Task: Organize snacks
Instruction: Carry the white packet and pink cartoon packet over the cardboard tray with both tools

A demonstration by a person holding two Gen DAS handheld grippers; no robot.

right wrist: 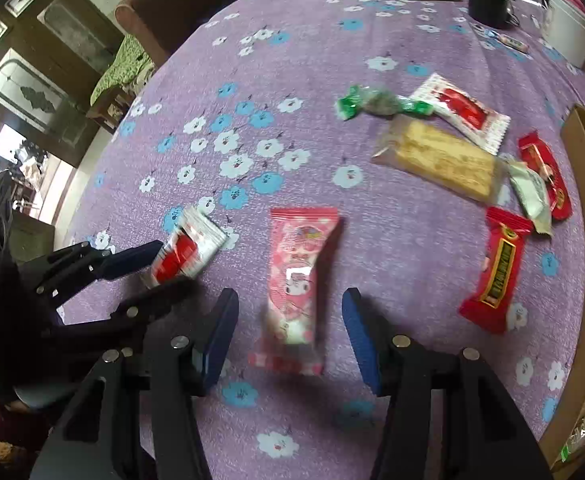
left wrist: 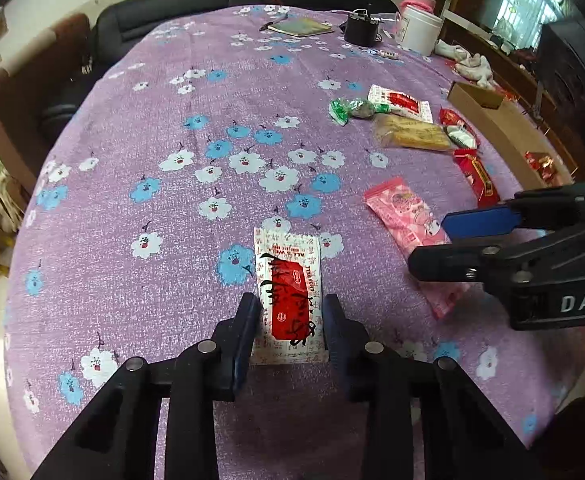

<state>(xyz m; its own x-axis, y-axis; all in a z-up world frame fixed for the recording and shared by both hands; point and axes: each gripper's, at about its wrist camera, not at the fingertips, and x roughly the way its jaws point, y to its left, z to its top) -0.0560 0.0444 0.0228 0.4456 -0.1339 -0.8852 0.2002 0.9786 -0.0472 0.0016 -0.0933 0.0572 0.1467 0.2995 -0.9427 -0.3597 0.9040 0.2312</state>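
Note:
My left gripper (left wrist: 291,310) has its fingers against both long sides of a white and red snack packet (left wrist: 288,292), which lies on the purple flowered tablecloth (left wrist: 172,208). The same packet shows between the left gripper's fingers in the right wrist view (right wrist: 186,250). My right gripper (right wrist: 290,316) is open and straddles a pink snack packet (right wrist: 296,280) that lies flat on the cloth. The right gripper also shows in the left wrist view (left wrist: 432,244) over the pink packet (left wrist: 406,216).
More snacks lie to the right: a green-wrapped sweet (right wrist: 376,102), a white and red packet (right wrist: 462,110), a yellow biscuit pack (right wrist: 438,158), red packets (right wrist: 496,272). A cardboard box (right wrist: 584,168) stands at the right edge. A notebook (left wrist: 300,26), black cup (left wrist: 360,28) and white tin (left wrist: 418,28) stand far back.

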